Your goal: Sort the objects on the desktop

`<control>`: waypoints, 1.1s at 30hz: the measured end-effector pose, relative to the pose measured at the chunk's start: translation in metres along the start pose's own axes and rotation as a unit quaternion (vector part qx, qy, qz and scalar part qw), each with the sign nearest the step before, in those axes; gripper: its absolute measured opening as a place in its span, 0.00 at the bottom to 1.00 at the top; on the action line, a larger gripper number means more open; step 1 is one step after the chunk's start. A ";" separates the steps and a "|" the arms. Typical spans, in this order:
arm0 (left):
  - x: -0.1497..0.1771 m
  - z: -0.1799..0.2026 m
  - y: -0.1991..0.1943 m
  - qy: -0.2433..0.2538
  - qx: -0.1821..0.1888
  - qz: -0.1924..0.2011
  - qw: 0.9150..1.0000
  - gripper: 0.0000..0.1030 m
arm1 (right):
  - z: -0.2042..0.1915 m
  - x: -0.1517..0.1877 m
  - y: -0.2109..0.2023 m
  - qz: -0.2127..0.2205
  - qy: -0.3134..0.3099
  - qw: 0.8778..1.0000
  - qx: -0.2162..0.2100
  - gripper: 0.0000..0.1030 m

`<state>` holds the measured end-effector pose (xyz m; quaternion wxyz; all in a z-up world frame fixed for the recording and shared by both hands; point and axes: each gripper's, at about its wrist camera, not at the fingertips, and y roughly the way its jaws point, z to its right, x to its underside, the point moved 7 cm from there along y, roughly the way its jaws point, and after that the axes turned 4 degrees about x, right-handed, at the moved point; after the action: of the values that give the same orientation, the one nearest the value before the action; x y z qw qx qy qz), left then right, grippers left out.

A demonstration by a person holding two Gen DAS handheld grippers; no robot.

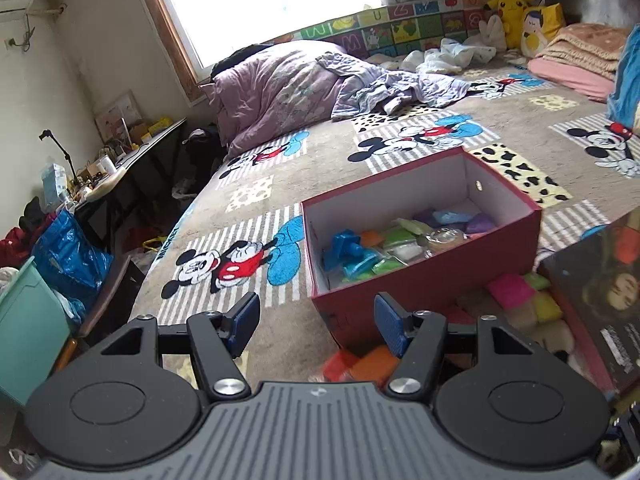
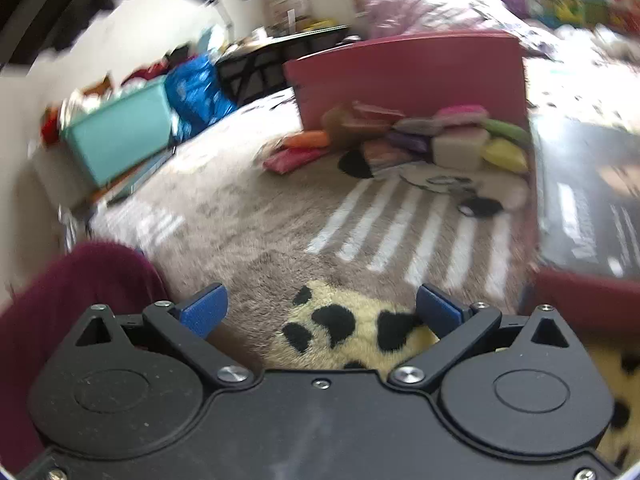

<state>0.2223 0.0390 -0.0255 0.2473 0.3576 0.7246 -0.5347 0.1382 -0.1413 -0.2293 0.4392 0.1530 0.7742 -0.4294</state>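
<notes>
A red cardboard box (image 1: 440, 276) with a white inside stands on the Mickey Mouse bedspread (image 1: 256, 200). It holds several coloured clay packets (image 1: 384, 248) and a blue toy. More packets (image 1: 516, 292) lie piled outside against its near wall; the right wrist view shows the box (image 2: 408, 76) and that pile (image 2: 452, 140) from low down. My left gripper (image 1: 316, 320) is open and empty, above the box's near corner and an orange packet (image 1: 372, 364). My right gripper (image 2: 320, 308) is open and empty, low over the bedspread, well short of the pile.
A dark glossy book or box lid (image 1: 592, 304) lies right of the pile, also in the right wrist view (image 2: 588, 192). A purple quilt (image 1: 288, 84) is heaped at the bed's far end. Off the left bed edge are a teal bin (image 2: 124, 132), a blue bag (image 1: 68, 256) and a cluttered desk (image 1: 132, 152).
</notes>
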 end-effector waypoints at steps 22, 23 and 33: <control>0.166 0.040 -0.001 -0.188 0.095 0.054 0.976 0.81 | 0.009 -0.010 -0.068 0.020 0.048 0.997 0.065 0.99; 0.175 0.045 0.005 -0.183 0.088 0.056 0.978 0.81 | 0.011 -0.007 -0.066 0.017 0.048 0.996 0.070 0.99; 0.193 0.057 0.061 -0.154 0.073 0.068 0.983 0.85 | 0.021 -0.039 -0.036 0.042 -0.023 0.991 0.126 0.99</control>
<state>0.1486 0.0441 -0.2230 0.3645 0.3363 0.6114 -0.6166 0.1499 -0.1737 -0.1838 0.4516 0.2297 0.6963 -0.5084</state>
